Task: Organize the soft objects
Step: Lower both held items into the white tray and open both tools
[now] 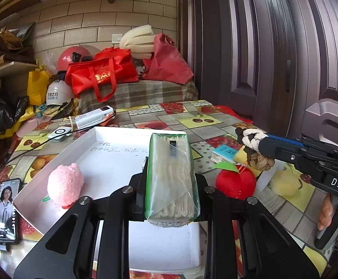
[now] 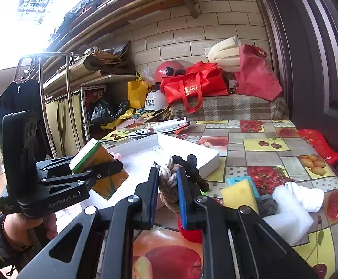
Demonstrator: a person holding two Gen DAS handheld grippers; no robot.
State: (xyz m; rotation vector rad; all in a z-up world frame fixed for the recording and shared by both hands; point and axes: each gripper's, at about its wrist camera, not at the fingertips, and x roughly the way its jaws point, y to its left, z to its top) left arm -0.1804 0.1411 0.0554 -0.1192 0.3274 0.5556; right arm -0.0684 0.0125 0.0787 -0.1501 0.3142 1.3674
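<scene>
Above the white tray [image 1: 113, 139], the left gripper [image 1: 171, 186] is clamped on a plastic-wrapped tissue pack [image 1: 172, 176]. Right gripper [image 2: 167, 186] is clenched on a knotted rope toy [image 2: 169, 174], held over the fruit-print tablecloth [image 2: 261, 144] beside the tray. Pink plush ball [image 1: 65, 183] lies inside the tray; red plush apple [image 1: 235, 182] and yellow sponge [image 2: 238, 195] rest outside it.

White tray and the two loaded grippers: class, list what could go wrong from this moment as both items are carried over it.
1. The left gripper pinches a slick plastic-wrapped tissue pack, which might slide out before it is set in the white tray.
2. The right gripper clamps only part of a knotted rope toy; its dangling end could snag the tray edge.
3. Both grippers are close together, so they might bump, or knock the pink plush already inside.
</scene>
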